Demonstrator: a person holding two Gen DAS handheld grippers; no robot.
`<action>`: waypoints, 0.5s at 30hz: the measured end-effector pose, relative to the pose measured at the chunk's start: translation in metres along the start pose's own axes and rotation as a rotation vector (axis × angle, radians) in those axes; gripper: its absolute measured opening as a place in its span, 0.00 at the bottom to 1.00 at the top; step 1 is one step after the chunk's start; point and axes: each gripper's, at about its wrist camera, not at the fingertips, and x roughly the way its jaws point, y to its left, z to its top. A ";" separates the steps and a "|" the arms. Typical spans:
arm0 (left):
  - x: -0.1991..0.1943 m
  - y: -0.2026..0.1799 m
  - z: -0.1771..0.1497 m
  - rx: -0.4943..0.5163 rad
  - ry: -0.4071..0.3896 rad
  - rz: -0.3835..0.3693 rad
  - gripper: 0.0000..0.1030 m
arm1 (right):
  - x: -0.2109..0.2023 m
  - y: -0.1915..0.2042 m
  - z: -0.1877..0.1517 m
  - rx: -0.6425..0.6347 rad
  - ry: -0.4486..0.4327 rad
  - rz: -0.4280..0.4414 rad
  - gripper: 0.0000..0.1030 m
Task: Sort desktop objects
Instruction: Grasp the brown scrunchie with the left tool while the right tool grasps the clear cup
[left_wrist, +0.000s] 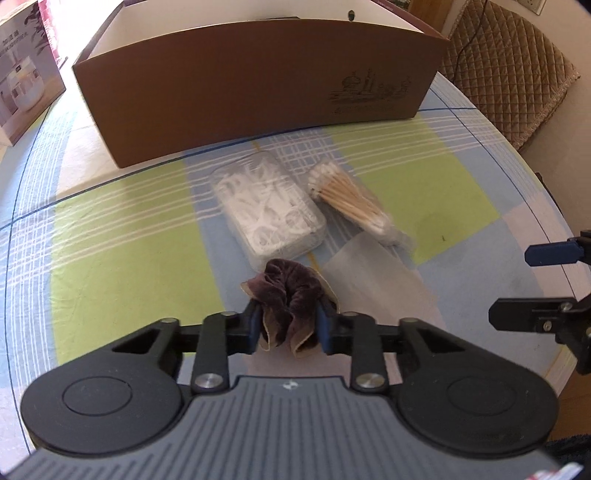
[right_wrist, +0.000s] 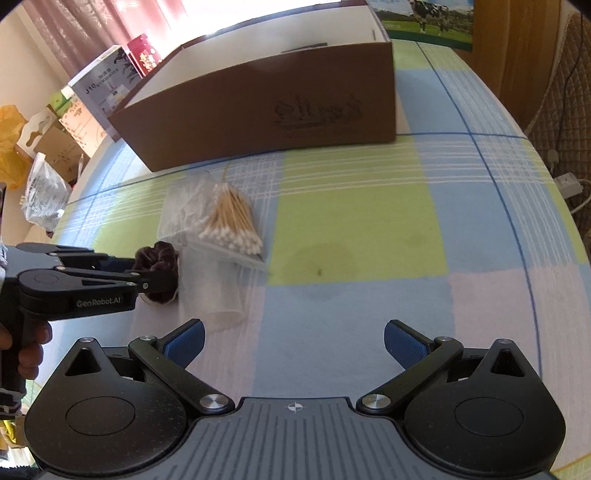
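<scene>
The left gripper (left_wrist: 287, 325) is closed on a dark velvet scrunchie (left_wrist: 286, 295), pinched between its blue pads just above the checked tablecloth (left_wrist: 122, 236). Just beyond it lie a clear box of floss picks (left_wrist: 267, 206) and, touching its right side, a bag of cotton swabs (left_wrist: 354, 201). Behind them stands the open brown cardboard box (left_wrist: 258, 88), a strip of cloth between. The right gripper (right_wrist: 293, 341) hangs wide open and empty over bare cloth, with clear room to the table's right edge (right_wrist: 561, 206).
</scene>
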 end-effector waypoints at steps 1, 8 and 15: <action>0.000 0.004 -0.001 -0.013 0.001 0.000 0.21 | 0.002 0.003 0.001 -0.009 -0.001 0.009 0.98; -0.012 0.036 -0.015 -0.103 0.011 0.046 0.21 | 0.019 0.032 0.009 -0.106 0.004 0.068 0.97; -0.023 0.058 -0.027 -0.176 0.022 0.081 0.21 | 0.046 0.060 0.013 -0.214 0.037 0.081 0.78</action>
